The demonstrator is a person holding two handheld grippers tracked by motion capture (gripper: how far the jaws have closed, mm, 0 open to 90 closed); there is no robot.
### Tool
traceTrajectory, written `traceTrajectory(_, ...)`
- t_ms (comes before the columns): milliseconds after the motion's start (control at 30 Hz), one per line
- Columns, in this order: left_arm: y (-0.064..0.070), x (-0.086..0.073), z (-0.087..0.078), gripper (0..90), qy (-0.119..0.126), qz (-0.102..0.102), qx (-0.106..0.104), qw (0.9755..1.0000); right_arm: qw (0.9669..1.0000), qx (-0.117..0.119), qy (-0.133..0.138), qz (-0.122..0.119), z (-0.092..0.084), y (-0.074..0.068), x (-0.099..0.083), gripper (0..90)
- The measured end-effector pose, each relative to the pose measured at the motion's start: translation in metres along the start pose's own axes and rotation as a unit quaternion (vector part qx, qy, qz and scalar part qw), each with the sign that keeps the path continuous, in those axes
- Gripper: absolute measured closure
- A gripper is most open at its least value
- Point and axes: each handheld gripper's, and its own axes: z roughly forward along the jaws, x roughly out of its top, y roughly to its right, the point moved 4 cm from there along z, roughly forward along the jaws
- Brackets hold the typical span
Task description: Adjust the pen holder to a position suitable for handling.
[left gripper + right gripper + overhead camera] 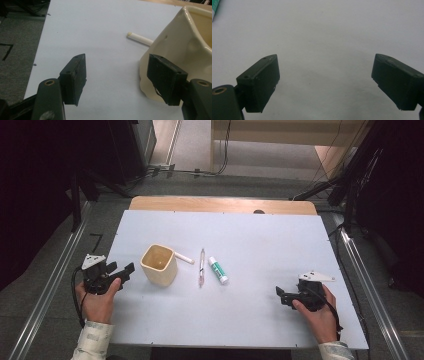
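Bright tabletop, dark surroundings, soft shadows

1. A pen (201,266) lies on the white table (260,240), pointing away from the person.
2. Just right of it lies a white tube with a green label (218,270), slightly slanted.
3. A wooden board edge (220,204) shows beyond the table's far side.
4. Cables (190,171) run across the grey floor (45,270) behind it.
5. Metal rails (367,285) flank the table on both sides.
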Motion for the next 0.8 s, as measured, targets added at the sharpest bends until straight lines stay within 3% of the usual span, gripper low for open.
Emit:
traceTrajectory(233,0.007,-0.005,0.004,33.0,-0.007,0.009,-0.002,0.9999,1.0000,0.009,0.003,0.004,0.003,0.001,0.005,6.8)
traceTrajectory(800,0.010,-0.010,0.008,33.0,-0.016,0.016,-0.001,0.9997,0.9997,0.021,0.008,-0.005,0.016,-0.010,0.021,6.8)
